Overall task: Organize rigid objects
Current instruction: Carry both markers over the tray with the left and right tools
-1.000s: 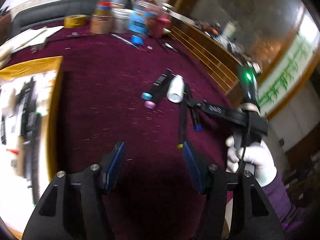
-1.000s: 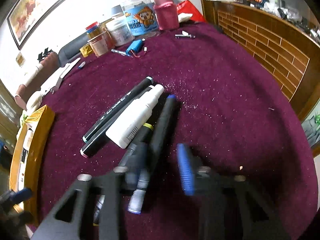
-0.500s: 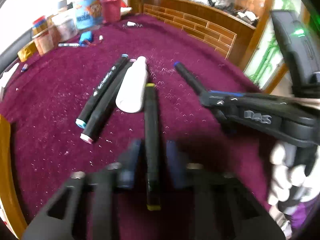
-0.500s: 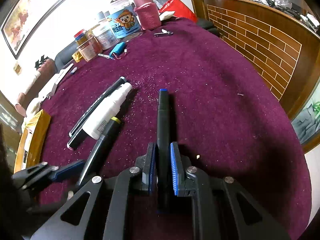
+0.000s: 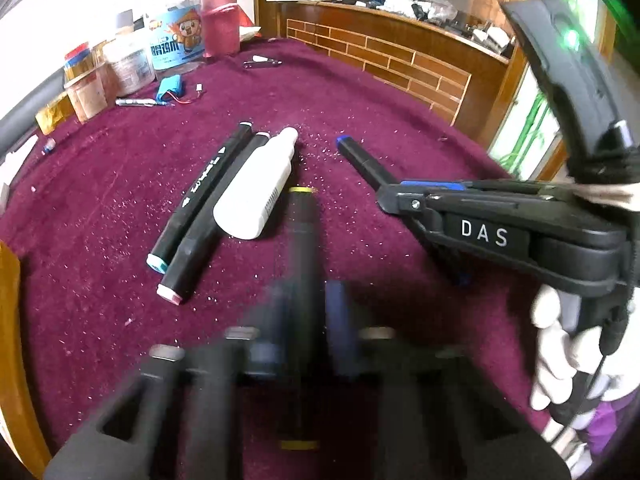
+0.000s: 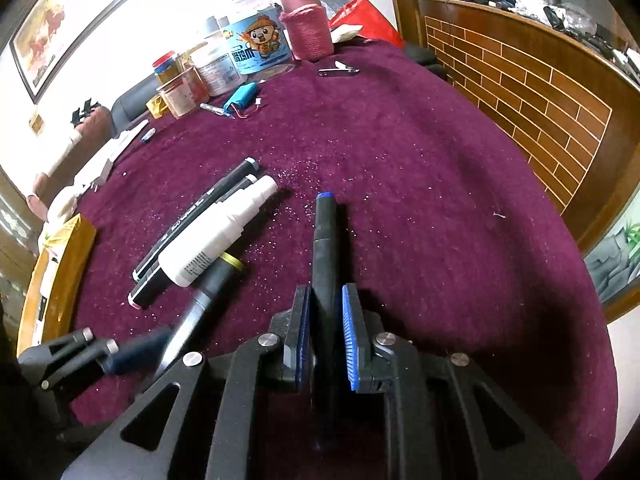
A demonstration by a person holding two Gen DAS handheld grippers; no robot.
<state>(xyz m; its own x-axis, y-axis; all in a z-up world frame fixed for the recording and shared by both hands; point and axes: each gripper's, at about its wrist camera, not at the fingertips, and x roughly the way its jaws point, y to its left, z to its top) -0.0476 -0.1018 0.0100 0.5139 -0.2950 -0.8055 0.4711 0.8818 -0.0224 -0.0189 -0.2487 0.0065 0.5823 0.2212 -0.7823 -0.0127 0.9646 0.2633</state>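
My right gripper (image 6: 326,336) is shut on a black blue-tipped marker (image 6: 325,236), which points away over the maroon cloth; it also shows in the left wrist view (image 5: 362,160). My left gripper (image 5: 306,316), blurred by motion, has its jaws close around a black yellow-banded marker (image 5: 302,236), and that marker also shows in the right wrist view (image 6: 208,292). Two black markers (image 5: 200,200) and a white bottle (image 5: 256,188) lie side by side just left of it.
Jars, a blue cartoon tub (image 6: 256,48) and a pink flask (image 6: 306,24) stand at the far edge, with a blue battery pack (image 6: 240,96) and nail clippers (image 6: 338,69) nearby. A yellow tray (image 6: 52,272) lies at the left. A wooden brick-pattern ledge (image 6: 540,92) borders the right.
My left gripper swung from open over bare cloth to closing around the yellow-banded marker. My right gripper shut on the blue-tipped marker and drew it away from the group.
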